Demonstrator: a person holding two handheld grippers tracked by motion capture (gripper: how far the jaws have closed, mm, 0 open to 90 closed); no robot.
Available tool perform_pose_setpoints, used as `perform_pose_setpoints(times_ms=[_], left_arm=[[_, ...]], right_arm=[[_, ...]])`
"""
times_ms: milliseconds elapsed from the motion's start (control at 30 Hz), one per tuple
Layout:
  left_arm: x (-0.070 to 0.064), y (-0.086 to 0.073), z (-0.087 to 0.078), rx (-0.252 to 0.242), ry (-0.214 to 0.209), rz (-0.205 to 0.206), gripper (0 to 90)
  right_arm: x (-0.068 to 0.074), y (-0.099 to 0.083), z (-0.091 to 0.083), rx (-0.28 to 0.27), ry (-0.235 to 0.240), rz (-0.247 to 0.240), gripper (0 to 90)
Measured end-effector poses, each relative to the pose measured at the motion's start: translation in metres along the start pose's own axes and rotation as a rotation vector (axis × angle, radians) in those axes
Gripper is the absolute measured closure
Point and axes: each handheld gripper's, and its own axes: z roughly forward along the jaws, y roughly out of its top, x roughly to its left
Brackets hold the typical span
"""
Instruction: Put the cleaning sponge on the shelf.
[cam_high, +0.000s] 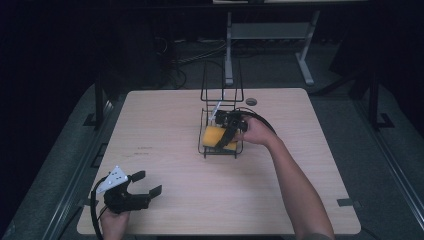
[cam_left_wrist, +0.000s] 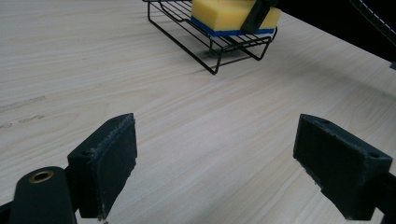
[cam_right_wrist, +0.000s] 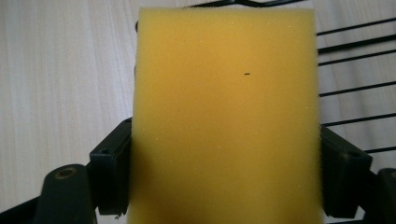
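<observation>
Yellow foam sponge with a blue underside (cam_high: 216, 137) sits in the low black wire rack (cam_high: 206, 148) near the middle of the pale wooden table (cam_high: 175, 200). Your right gripper (cam_high: 231, 131) has its jaws pressed on the sponge's two sides, reaching into the rack, whose tall wire frame stands just behind. Your left gripper (cam_high: 149, 183) rests near the table's front left corner, jaws spread wide over bare wood, well apart from the rack.
</observation>
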Motion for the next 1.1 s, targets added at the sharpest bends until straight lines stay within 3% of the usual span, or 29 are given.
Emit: perform_pose_setpoints(times_ms=[233, 300, 367, 467, 1100], left_arm=[[0.0, 0.0, 0.0, 0.001, -0.001, -0.001, 12.8], [0.0, 0.0, 0.001, 0.003, -0.002, 0.0, 12.8], [0.0, 0.0, 0.001, 0.002, -0.002, 0.0, 12.8], [0.0, 0.0, 0.0, 0.002, -0.002, 0.0, 12.9], [0.0, 0.0, -0.001, -0.006, -0.005, -0.008, 12.8]], right_arm=[[-0.004, 0.0, 0.003, 0.005, 0.007, -0.003, 21.5], [-0.005, 0.004, 0.002, 0.025, -0.014, -0.015, 21.4], [-0.003, 0.01, 0.002, 0.025, -0.013, -0.037, 21.5], [-0.003, 0.013, 0.006, 0.026, -0.001, -0.032, 21.4], [-0.009, 0.008, 0.014, 0.034, -0.013, -0.037, 19.7]])
